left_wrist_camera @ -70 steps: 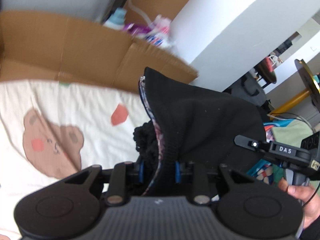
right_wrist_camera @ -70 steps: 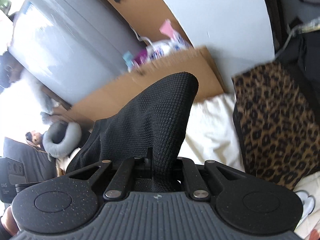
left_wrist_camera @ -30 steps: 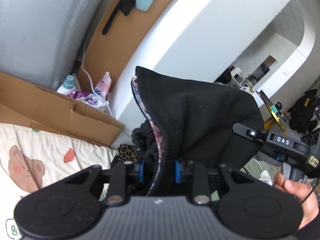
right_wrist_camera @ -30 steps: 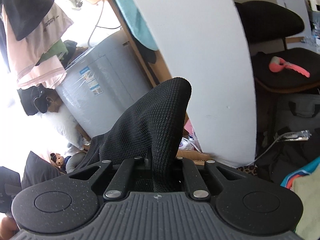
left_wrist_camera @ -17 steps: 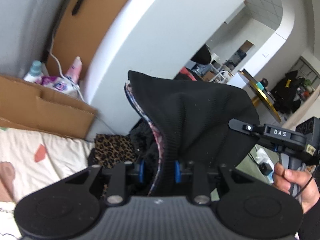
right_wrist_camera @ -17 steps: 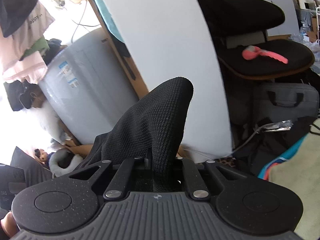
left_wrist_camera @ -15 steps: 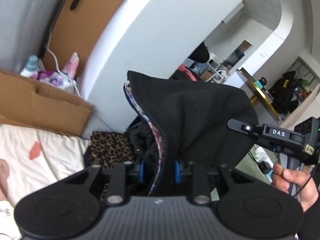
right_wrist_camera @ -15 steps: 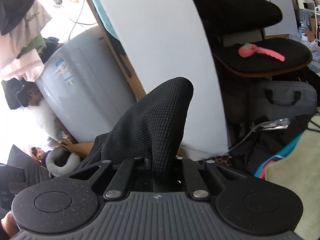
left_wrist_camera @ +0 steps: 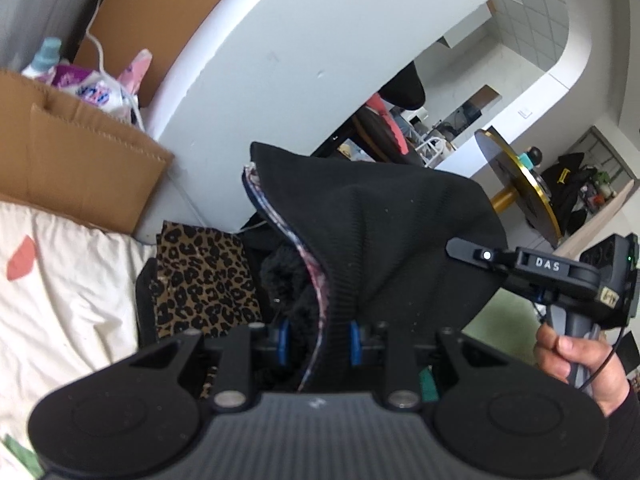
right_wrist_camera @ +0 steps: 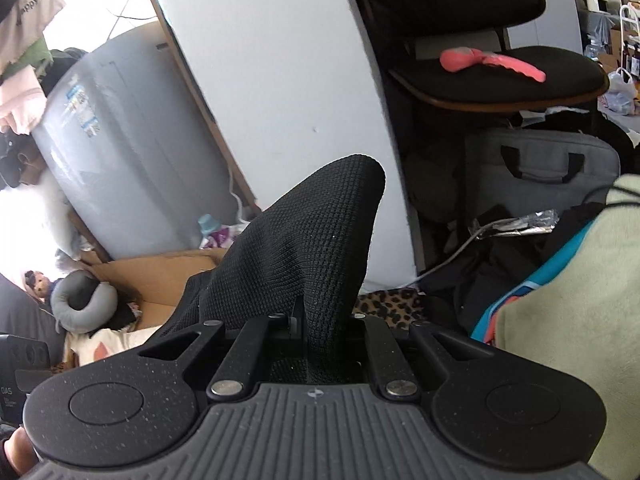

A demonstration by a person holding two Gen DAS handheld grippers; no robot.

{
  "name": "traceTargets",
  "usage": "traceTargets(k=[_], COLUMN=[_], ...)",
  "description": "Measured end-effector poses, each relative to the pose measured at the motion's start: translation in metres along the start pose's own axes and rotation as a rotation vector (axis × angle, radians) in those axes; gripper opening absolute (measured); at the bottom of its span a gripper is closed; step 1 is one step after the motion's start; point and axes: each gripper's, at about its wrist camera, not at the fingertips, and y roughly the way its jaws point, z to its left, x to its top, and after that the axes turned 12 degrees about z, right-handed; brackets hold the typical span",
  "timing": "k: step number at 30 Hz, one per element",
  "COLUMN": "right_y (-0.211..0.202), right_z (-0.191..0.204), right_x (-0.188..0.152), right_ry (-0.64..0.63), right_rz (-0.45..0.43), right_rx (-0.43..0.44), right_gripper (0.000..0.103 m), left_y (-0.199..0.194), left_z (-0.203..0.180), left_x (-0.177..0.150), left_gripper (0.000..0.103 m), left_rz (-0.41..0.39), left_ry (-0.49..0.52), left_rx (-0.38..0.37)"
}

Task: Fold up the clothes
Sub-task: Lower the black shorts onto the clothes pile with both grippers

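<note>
A black knit garment (left_wrist_camera: 384,240) hangs in the air between the two grippers, its ribbed hem with a pink-and-blue patterned lining pinched in the left gripper (left_wrist_camera: 318,342), whose jaws are clamped on the fabric. The right gripper (right_wrist_camera: 320,332) has its jaws closed on another fold of the same garment (right_wrist_camera: 316,248), which rises in a peak above it. In the left wrist view the right hand (left_wrist_camera: 576,364) wraps the other tool's handle, held level at the far right. Beyond, a cardboard box (left_wrist_camera: 80,160) beside the bed holds bottles and printed packets (left_wrist_camera: 92,88). A leopard-print cloth (left_wrist_camera: 200,280) lies next to the cream bedsheet (left_wrist_camera: 60,300).
</note>
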Motion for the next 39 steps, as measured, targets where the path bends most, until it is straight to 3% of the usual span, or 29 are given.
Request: traceTargets(k=[16, 25, 33, 39], right_y=[0.095, 0.160, 0.210, 0.244], right_z=[-0.055, -0.078, -0.092, -0.104], right_x=[-0.026, -0.022, -0.005, 0.006], right_ry=[-0.024, -0.014, -0.021, -0.045], right_rz=[0.119, 0.169, 0.190, 0.206], right_rx=[-0.093, -0.117, -0.130, -0.195], right_gripper=[0.007, 0.007, 0.007, 0.008], left_y=[0.096, 0.132, 0.151, 0.168], left_z=[0.081, 0.124, 0.147, 0.159], left_x=[-0.031, -0.021, -0.003, 0.006], left_gripper=[0.029, 0.029, 0.029, 0.029], left_rz=[0.066, 0.081, 0.079, 0.077], left_ry=[-0.138, -0.164, -0.124, -0.112], left_rx=[-0.070, -0.070, -0.054, -0.030])
